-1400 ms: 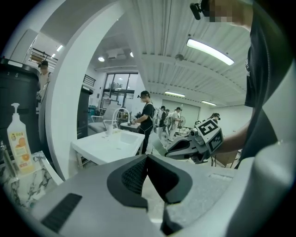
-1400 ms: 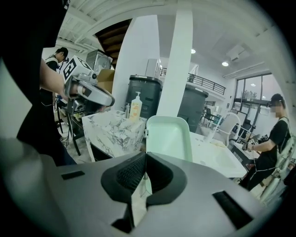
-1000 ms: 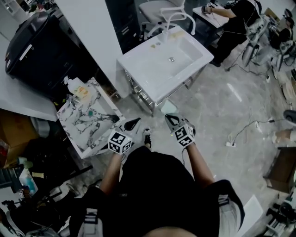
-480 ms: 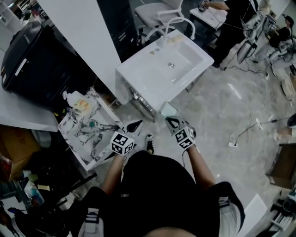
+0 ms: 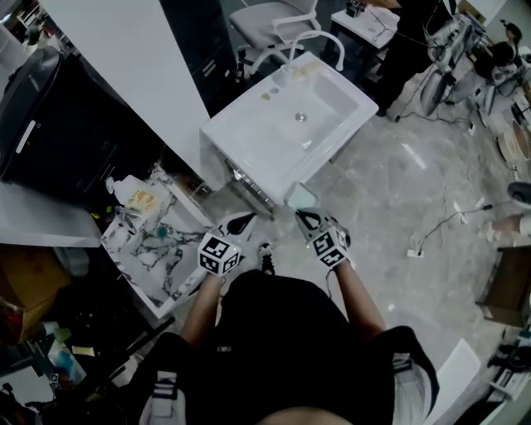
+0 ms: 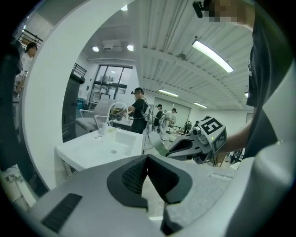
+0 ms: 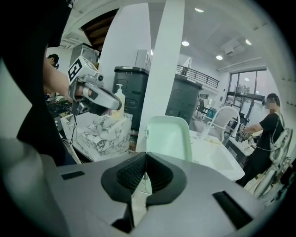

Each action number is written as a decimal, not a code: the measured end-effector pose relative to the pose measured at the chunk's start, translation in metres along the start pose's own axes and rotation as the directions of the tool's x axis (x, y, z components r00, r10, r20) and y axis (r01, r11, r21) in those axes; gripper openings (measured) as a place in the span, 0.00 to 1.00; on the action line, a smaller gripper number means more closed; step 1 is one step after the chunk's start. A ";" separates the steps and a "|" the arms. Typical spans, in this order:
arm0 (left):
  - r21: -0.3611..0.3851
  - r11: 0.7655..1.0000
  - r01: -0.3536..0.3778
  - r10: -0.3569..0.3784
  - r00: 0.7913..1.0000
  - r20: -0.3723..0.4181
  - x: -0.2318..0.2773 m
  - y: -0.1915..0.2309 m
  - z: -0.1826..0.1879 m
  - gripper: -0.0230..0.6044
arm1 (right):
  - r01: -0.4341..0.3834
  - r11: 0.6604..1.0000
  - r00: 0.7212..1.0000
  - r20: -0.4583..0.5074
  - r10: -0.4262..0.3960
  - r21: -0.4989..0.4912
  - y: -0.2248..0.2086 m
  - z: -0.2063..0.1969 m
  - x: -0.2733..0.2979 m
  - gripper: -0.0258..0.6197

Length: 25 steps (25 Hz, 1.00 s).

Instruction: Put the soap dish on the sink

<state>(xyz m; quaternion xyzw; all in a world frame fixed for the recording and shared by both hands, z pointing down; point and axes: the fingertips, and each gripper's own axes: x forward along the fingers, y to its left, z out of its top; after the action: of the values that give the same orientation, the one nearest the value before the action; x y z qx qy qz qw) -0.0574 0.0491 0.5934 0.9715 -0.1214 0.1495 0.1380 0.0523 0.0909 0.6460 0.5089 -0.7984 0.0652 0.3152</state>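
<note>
Your right gripper [image 5: 304,217] has its jaws shut tight on the near edge of the soap dish [image 5: 300,196]. In the right gripper view you can see the jaws pressed together on that edge, and the pale green soap dish [image 7: 169,137] sticks up past them with its hollow side facing you.

The dish is up in the air, just in front of the sink [image 5: 274,133]. It is not on the sink. It hangs over the grey floor [image 5: 398,191], close to the sink's front side. The sink is white, and its bowl has a small drain in the middle.

Your left gripper [image 5: 240,222] is near the sink's front too, to the left of the dish. In the left gripper view its jaws are closed together with nothing between them. It is a little apart from the right gripper and does not touch the dish.

To the left of the sink sits a marble box [image 5: 153,245]. A pump bottle [image 5: 131,192] rests at the box's far end. Behind the sink there is a white chair [image 5: 270,18]. A person in black [image 7: 264,132] stands on the far side of the sink.
</note>
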 end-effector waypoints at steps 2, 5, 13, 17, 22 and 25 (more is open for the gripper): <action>-0.003 1.000 0.004 -0.004 1.000 0.002 0.002 0.005 0.002 0.04 | 0.000 1.000 1.000 -0.004 0.000 -0.006 -0.004 0.003 0.003 0.04; -0.010 1.000 0.000 0.000 1.000 0.010 0.003 0.015 0.004 0.04 | -0.003 1.000 1.000 -0.015 0.003 -0.012 -0.008 0.008 0.009 0.04; -0.032 0.999 -0.009 0.010 1.000 0.020 0.008 0.046 0.003 0.04 | -0.014 0.999 0.999 -0.031 0.013 -0.035 -0.018 0.014 0.036 0.04; -0.028 1.000 -0.007 0.007 1.000 0.022 0.014 0.059 0.005 0.04 | -0.007 0.999 1.000 -0.031 0.006 -0.032 -0.022 0.013 0.046 0.04; -0.013 1.000 0.009 -0.009 1.000 0.024 0.026 0.062 0.014 0.04 | -0.004 1.000 1.000 -0.028 0.003 -0.031 -0.029 0.014 0.047 0.04; -0.013 1.000 0.008 -0.008 1.000 0.024 0.032 0.064 0.019 0.04 | -0.003 0.999 0.999 -0.033 0.002 -0.033 -0.037 0.011 0.046 0.04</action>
<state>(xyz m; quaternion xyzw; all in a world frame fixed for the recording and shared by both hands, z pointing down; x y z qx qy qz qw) -0.0404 -0.0223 0.6015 0.9727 -0.1203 0.1366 0.1437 0.0658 0.0329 0.6556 0.5015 -0.7947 0.0609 0.3366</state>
